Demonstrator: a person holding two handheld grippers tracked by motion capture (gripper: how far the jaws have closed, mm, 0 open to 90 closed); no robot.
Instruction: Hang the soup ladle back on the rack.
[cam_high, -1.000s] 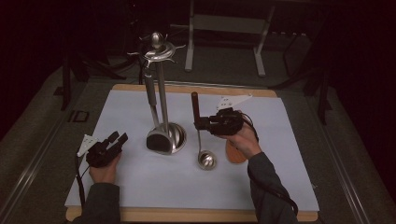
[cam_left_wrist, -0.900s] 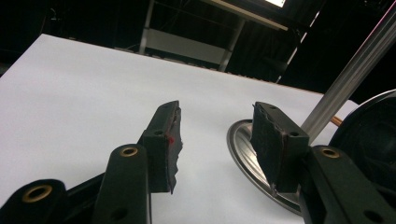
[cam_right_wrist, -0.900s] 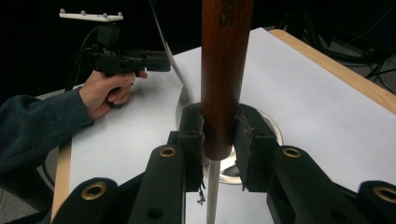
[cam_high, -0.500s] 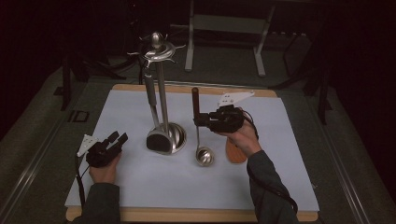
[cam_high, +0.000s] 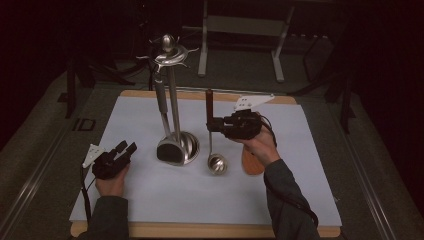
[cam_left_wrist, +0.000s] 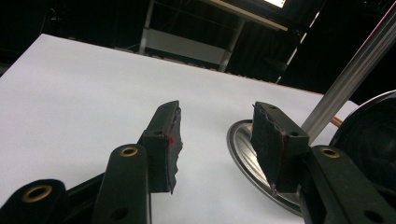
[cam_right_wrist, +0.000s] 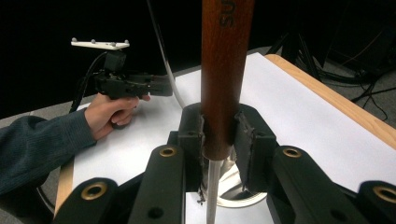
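The wooden handle (cam_right_wrist: 227, 70) of the ladle (cam_high: 217, 163) carries dark printed letters near the top of the right gripper view; "SU" can be made out, and the rest runs out of frame. On the dark floor left of the surface (cam_high: 150, 200), pale letters that look like "ID" (cam_high: 83, 124) show in the high view.

The right hand-held gripper (cam_high: 213, 125) is held level, well above the white surface, its jaws pointing toward the tall metal utensil stand (cam_high: 172, 100). Its 2 pads are closed on the ladle's wooden handle, partly open only by the handle's width. The ladle hangs upright, its steel bowl low over the surface, just beside the stand's round base and next to an orange-brown wooden piece (cam_high: 252, 162) lying flat. The right forearm comes in from the bottom edge, wrist raised.

The left hand-held gripper (cam_left_wrist: 215, 140) rests low near the surface's left side, jaws tilted up toward the stand's base, standing apart with nothing between them.
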